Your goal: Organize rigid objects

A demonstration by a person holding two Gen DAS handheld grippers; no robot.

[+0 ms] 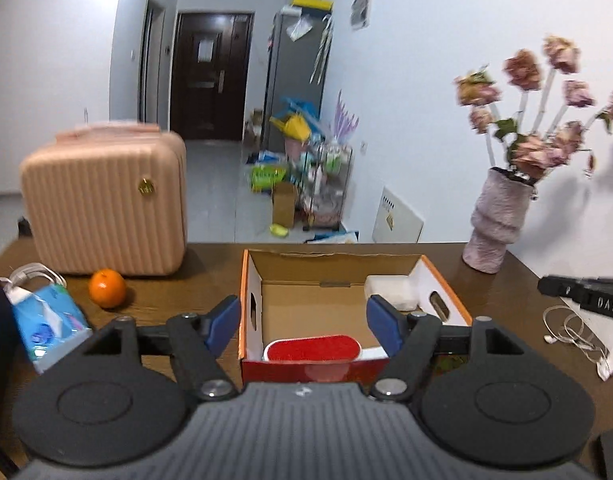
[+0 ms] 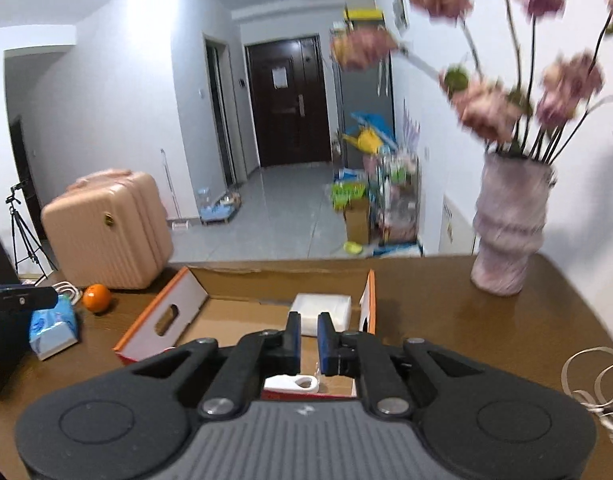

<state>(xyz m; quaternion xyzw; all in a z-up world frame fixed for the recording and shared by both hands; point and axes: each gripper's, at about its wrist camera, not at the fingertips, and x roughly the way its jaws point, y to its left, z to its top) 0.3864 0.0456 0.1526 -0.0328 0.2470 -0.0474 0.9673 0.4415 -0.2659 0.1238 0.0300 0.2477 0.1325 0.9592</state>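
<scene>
1. My left gripper point(image 1: 303, 322) hangs above the near end of the cardboard box point(image 1: 331, 266), its blue pads point(image 1: 222, 322) spread wide with nothing between them: it is released.
2. My right gripper point(image 2: 308, 340) is clenched, the two pads almost meeting, and I see nothing pinched in the narrow gap.
3. The box sits open on the brown table point(image 1: 178, 300), with orange edges, white side walls with handle cut-outs, and a red front wall nearest me.
4. Inside the box, at the near end, lies a white thing with a red oval face point(image 1: 312, 347), resting against the front wall. From the right wrist view I see only its white end with a hole in it point(image 2: 292, 383).
5. In the far right corner of the box sits a white packet point(image 1: 388, 290), touching the right wall.
6. Left of the box, well apart from it, an orange point(image 1: 106, 288) rests just in front of a pink ribbed suitcase point(image 1: 102, 208) standing on the table.
7. Nearer me on the left lies a blue tissue pack point(image 1: 48, 320), with a white cable point(image 1: 32, 272) behind it.
8. A pale ribbed vase point(image 1: 498, 224) of faded pink flowers point(image 1: 534, 92) stands at the far right of the table, near the wall.
9. A thin white cord point(image 1: 570, 332) is coiled on the table to the right of the box.
</scene>
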